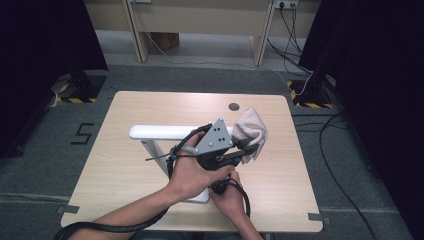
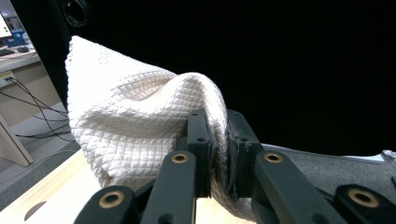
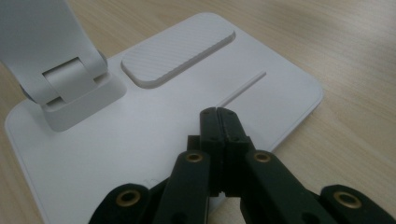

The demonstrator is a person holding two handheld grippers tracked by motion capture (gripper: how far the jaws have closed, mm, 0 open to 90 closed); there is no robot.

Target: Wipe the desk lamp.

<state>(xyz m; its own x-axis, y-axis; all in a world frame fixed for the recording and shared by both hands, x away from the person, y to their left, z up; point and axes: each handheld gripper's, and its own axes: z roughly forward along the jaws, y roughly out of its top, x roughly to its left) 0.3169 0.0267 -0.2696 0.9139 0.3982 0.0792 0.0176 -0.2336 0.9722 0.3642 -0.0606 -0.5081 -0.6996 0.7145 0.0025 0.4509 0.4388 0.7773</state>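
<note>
On the high view, we find the white desk lamp standing on the wooden table, its long head running level to the left of our hands and its slanted arm dropping to the flat base near us. Our left gripper reaches past the right end of that head with its jaws clamped on a white waffle-weave cloth; in the left gripper view the cloth is pinched between the two black fingers and billows up and to the left of them, clear of the table. Our right gripper has its jaws pressed fully together with nothing between them, tips resting on or just over the lamp's base, beside a shallow groove, with the ribbed pad beyond the tips and the arm's hinge off to their left.
</note>
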